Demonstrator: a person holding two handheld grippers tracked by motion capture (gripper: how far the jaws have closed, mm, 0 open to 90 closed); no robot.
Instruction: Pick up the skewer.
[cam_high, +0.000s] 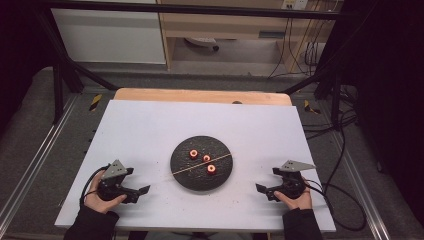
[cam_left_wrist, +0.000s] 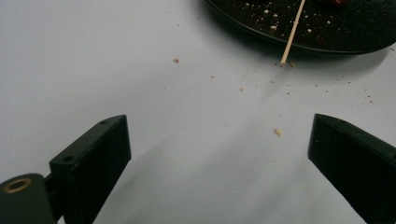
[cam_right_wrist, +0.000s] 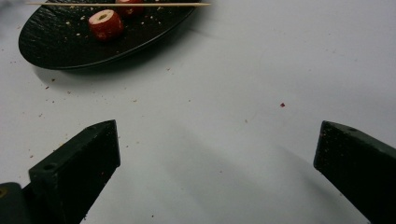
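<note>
plate sits mid table, 3 fruit pieces on it, skewer lying across; ur grippers l & r flank it.

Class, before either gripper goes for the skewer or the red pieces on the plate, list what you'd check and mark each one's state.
1. Left gripper open, nothing between its jaws: ok.
2. Right gripper open, nothing held: ok.
3. Wooden skewer lying across the black plate, free: ok.
4. Three red pieces on the plate, apart from each other: ok.
5. Pieces have a centre hole facing up: ok for the nearest, others cannot tell.
</note>
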